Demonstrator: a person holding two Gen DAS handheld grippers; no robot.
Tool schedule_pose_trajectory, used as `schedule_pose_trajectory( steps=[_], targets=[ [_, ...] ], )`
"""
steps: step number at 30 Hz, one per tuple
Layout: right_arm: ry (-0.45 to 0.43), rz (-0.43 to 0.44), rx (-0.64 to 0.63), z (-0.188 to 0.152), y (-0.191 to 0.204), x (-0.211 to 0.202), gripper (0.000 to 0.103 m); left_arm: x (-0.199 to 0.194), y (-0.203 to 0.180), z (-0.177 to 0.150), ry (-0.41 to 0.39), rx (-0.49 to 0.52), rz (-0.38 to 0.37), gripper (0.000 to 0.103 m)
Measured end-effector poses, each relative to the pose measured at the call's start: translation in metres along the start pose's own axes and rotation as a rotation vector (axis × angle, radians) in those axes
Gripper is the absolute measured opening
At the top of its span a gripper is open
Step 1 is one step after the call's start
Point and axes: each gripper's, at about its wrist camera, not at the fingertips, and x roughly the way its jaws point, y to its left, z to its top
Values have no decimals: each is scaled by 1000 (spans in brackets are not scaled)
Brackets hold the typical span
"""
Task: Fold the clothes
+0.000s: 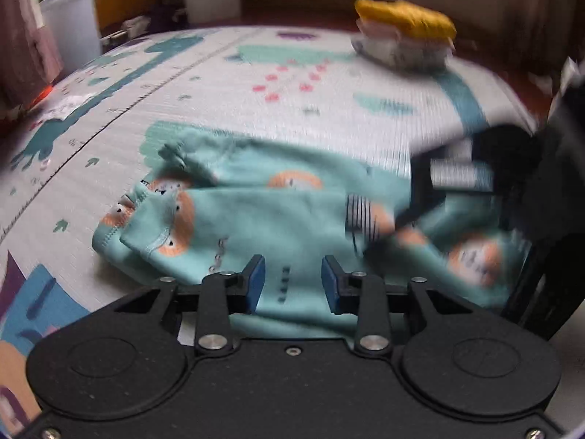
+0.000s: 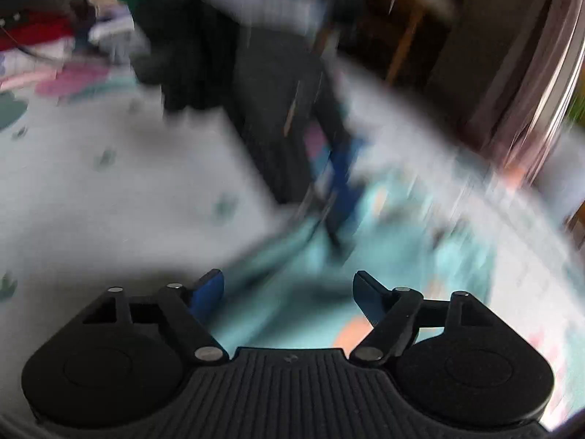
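Observation:
A teal child's garment (image 1: 263, 219) with orange animal faces lies partly folded on the play mat (image 1: 219, 84). My left gripper (image 1: 292, 278) is open, its blue pads just above the garment's near edge, holding nothing. The other gripper's black body (image 1: 541, 183) shows at the right over the garment. In the right wrist view, heavily blurred, my right gripper (image 2: 289, 292) is open over the teal garment (image 2: 292, 322). The left gripper (image 2: 340, 190) with blue pads shows ahead of it.
A stack of folded clothes (image 1: 402, 36) with a yellow piece on top sits at the mat's far right. White buckets (image 1: 73, 25) stand beyond the mat's far left edge. A pile of clothes (image 2: 33, 29) lies at the far left in the right wrist view.

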Motion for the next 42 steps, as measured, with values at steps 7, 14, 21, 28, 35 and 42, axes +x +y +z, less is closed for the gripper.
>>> schedule_pose_trajectory(
  steps=[7, 14, 21, 28, 35, 42],
  targets=[
    [134, 252, -72, 3, -41, -65, 77, 15, -42, 8, 12, 52, -48, 33],
    [218, 301, -250, -42, -63, -122, 69, 15, -54, 12, 96, 153, -49, 37],
    [85, 223, -58, -84, -57, -123, 65, -3, -80, 16, 20, 114, -106, 41],
    [59, 256, 14, -105, -35, -122, 64, 4, -96, 5, 138, 190, -175, 45],
    [-13, 162, -364, -124, -9, -146, 64, -49, -149, -26, 60, 777, -92, 54],
    [-54, 118, -632, -136, 19, -147, 69, -26, -191, -104, 35, 1158, 65, 64]
  ],
)
